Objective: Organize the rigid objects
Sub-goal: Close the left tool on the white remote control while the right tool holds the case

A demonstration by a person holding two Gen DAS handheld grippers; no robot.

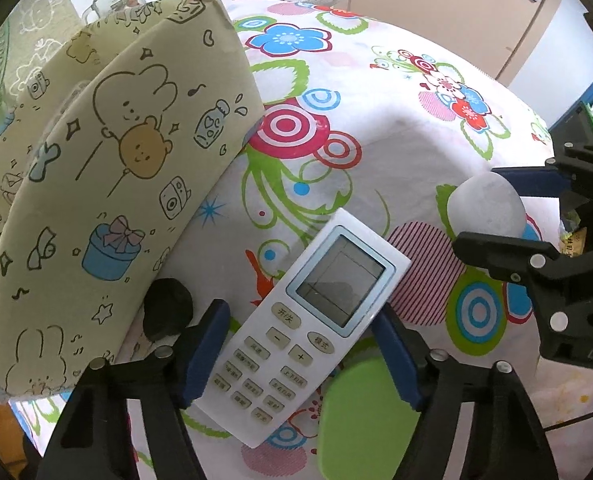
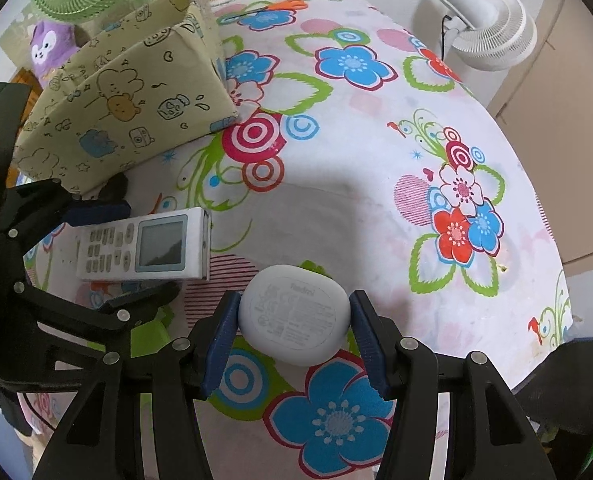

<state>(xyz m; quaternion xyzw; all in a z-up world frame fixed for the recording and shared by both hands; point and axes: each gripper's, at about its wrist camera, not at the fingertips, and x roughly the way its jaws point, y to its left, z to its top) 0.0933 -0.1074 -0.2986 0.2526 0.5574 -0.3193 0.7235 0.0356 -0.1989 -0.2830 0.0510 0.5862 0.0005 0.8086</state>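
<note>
Glossy plastic remote (image 1: 308, 332), matt earbud case (image 2: 294, 316), printed cloth tablecloth (image 2: 356, 208)

Even, bright indoor light; soft shadow on the flowered bench cloth (image 2: 336, 200); heavy fisheye bending, dark corners; sharp focus.

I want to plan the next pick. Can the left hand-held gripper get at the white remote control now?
Probably yes: the left hand-held gripper already straddles the remote control, with nothing lying on it.

Your left gripper (image 1: 300, 356) and right gripper (image 2: 294, 340) look alike: black angular plastic frames, silver round screw heads at the joints, and ribbed dark-blue pads (image 2: 220, 344) lining each finger; white letters "DA" mark the right one's black body
</note>
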